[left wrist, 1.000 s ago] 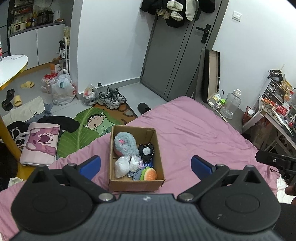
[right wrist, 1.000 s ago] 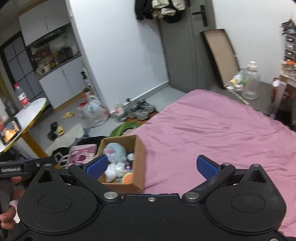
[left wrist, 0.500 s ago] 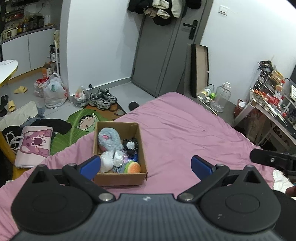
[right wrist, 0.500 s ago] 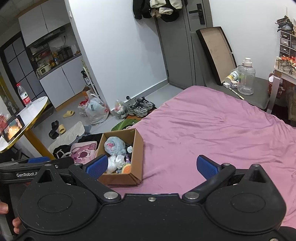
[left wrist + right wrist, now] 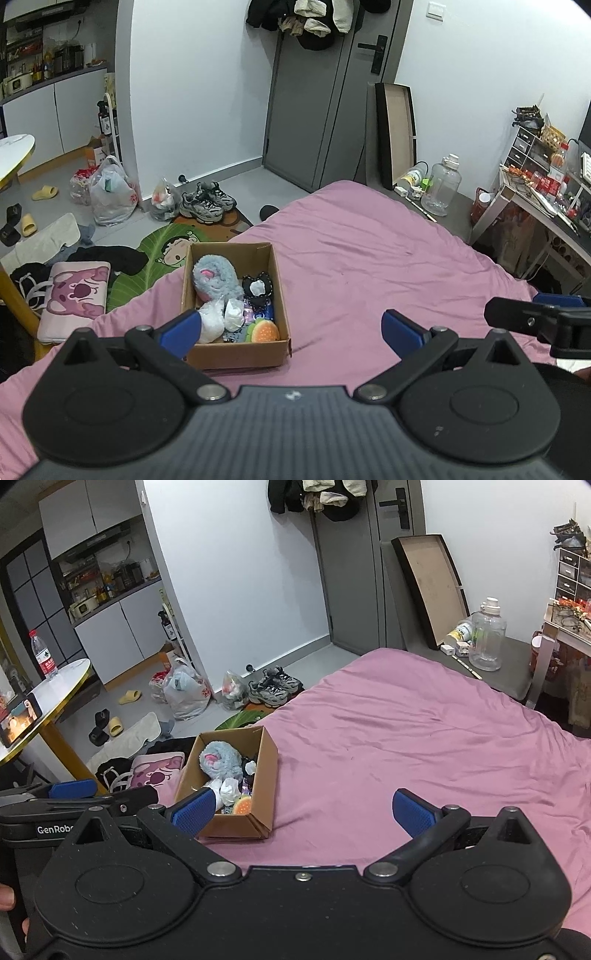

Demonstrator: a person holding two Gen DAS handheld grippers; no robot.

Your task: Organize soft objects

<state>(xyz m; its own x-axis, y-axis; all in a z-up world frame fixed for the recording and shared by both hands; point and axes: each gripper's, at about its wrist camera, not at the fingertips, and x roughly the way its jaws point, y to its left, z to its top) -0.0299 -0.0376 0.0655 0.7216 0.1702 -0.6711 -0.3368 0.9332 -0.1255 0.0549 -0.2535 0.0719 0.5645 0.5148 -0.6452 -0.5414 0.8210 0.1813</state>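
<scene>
A brown cardboard box (image 5: 236,352) stands on the pink bed (image 5: 369,258) near its left edge. It holds a grey fluffy plush (image 5: 214,278), a black and white plush (image 5: 257,288), white soft items (image 5: 218,317) and a burger toy (image 5: 265,330). The box also shows in the right wrist view (image 5: 238,827) with the grey plush (image 5: 219,758). My left gripper (image 5: 290,330) is open and empty, held back from the box. My right gripper (image 5: 303,810) is open and empty, to the box's right.
The floor left of the bed holds a pink pillow (image 5: 74,291), a green leaf mat (image 5: 159,251), sneakers (image 5: 207,201) and plastic bags (image 5: 110,195). A grey door (image 5: 317,103), a leaning board (image 5: 395,129), a water jug (image 5: 441,184) and a cluttered desk (image 5: 535,192) stand behind the bed.
Both grippers have pulled back and up from the box, so it looks smaller and farther. The box and its soft items have not moved. Both stay open.
</scene>
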